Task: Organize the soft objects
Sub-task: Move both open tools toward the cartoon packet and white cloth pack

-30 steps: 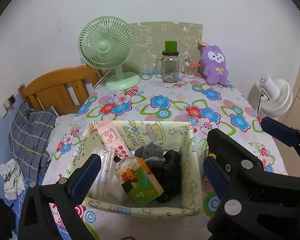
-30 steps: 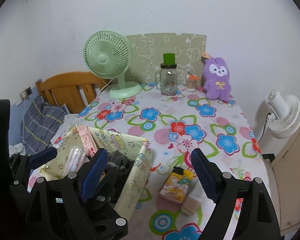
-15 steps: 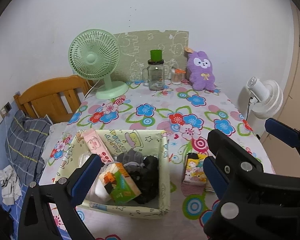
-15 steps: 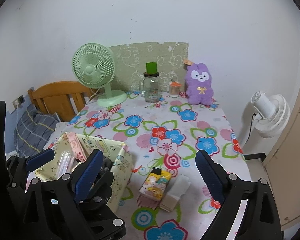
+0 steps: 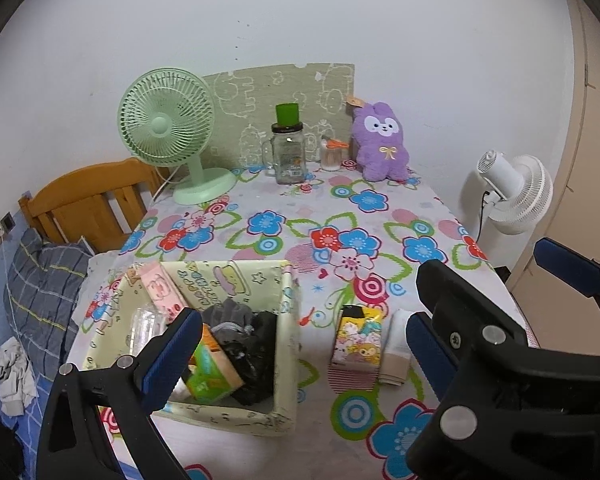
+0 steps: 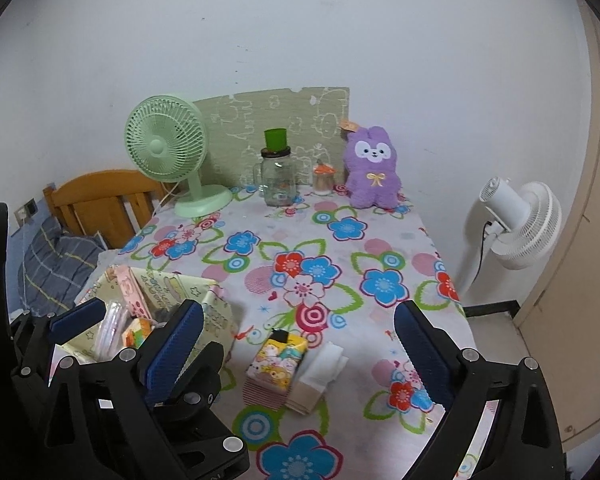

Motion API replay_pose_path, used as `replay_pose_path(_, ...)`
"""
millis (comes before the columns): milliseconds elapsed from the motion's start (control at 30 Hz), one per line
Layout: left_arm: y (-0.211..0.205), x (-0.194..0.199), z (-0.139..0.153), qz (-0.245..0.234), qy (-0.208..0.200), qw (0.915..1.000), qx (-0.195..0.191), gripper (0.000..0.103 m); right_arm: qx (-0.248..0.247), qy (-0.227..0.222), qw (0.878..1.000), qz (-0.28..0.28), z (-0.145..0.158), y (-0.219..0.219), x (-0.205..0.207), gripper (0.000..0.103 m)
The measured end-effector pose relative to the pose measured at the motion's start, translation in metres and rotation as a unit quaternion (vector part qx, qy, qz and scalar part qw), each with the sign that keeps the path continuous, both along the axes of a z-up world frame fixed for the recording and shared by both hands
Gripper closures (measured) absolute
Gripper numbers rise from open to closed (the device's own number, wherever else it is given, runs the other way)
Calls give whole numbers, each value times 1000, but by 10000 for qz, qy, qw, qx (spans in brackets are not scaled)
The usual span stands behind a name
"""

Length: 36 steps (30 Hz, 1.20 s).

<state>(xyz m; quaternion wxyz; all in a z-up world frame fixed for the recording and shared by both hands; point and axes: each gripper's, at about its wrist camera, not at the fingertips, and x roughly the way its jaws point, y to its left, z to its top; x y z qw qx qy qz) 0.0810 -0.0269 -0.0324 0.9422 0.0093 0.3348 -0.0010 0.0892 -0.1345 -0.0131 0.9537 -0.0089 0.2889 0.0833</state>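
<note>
A pale yellow fabric box [image 5: 286, 344] [image 6: 216, 320] stands near the table's front left. It holds dark socks [image 5: 252, 340], a green-orange packet [image 5: 210, 376], a pink packet [image 5: 162, 292] and clear plastic. Right of the box lie a yellow cartoon tissue pack [image 5: 356, 340] [image 6: 278, 360] and a folded white-beige cloth [image 5: 398, 348] [image 6: 320, 376]. A purple plush rabbit [image 5: 380, 142] [image 6: 374, 172] sits at the back. My left gripper [image 5: 296, 356] is open and empty above the box's front. My right gripper [image 6: 296, 344] is open and empty above the tissue pack.
A green desk fan [image 5: 168, 132], a glass jar with a green cup on it [image 5: 288, 152] and a small jar [image 5: 332, 154] stand at the back by a green board. A white floor fan [image 5: 516, 188] is right of the table, a wooden bed head [image 5: 88, 196] left.
Both grippers have pulled back and up from the table, so the box, tissue pack and cloth look smaller and farther. Both stay open and empty.
</note>
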Motion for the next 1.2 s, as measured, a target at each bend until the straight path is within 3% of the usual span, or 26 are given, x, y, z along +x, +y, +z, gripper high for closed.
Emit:
replay_pose_path(533, -32, 2, -31, -192, 176, 9994, -234, 2, -86, 79, 9999, -35, -28, -31, 2, 4)
replay_pose_path(767, -41, 6, -52, -126, 473, 9983, -317, 6, -169, 160, 9997, 105, -45, -40, 6, 4)
replay_pose_path(1067, -47, 16, -78, -134, 873, 9954, -361, 13, -189, 511, 9984, 155, -72, -46, 21, 5)
replay_pose_path(1200, -55, 17, -81, -193, 793, 9965, -165, 17, -121, 682, 9975, 143, -82, -48, 27, 5)
